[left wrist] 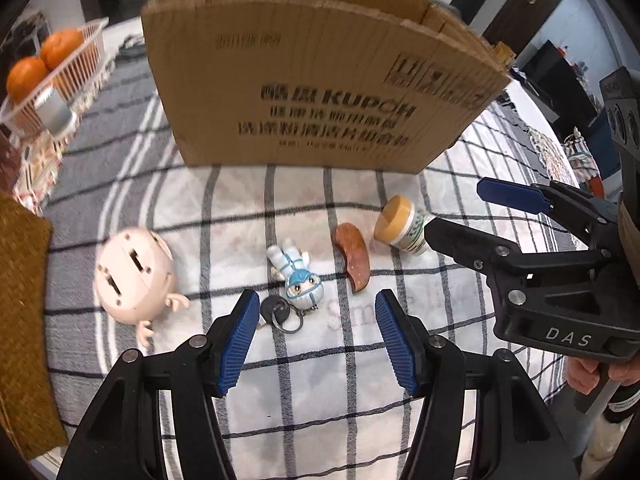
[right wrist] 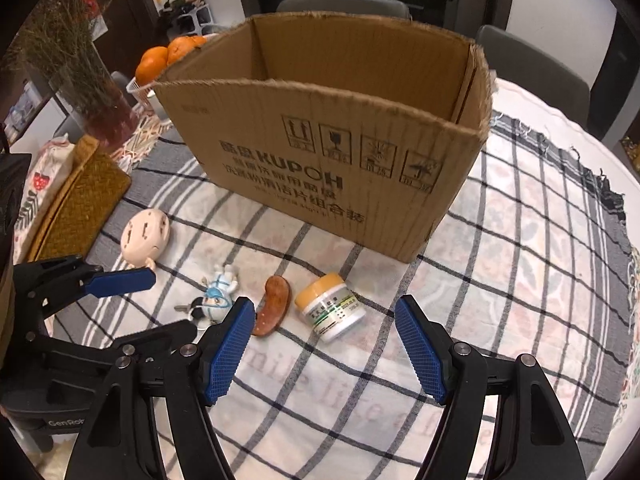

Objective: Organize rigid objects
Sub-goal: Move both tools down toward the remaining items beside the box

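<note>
left tool [left wrist: 316,336] spread, empty, over the keychain figure [left wrist: 298,276] | right tool [right wrist: 324,348] spread, empty, lined up on the jar [right wrist: 332,308] | box [right wrist: 320,152] sits open behind, probably where it all goes

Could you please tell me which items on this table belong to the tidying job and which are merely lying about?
Job: cardboard box, round-headed doll, astronaut keychain, wooden comb, ointment jar.
Lying about: oranges, woven mat, dried flowers.
</note>
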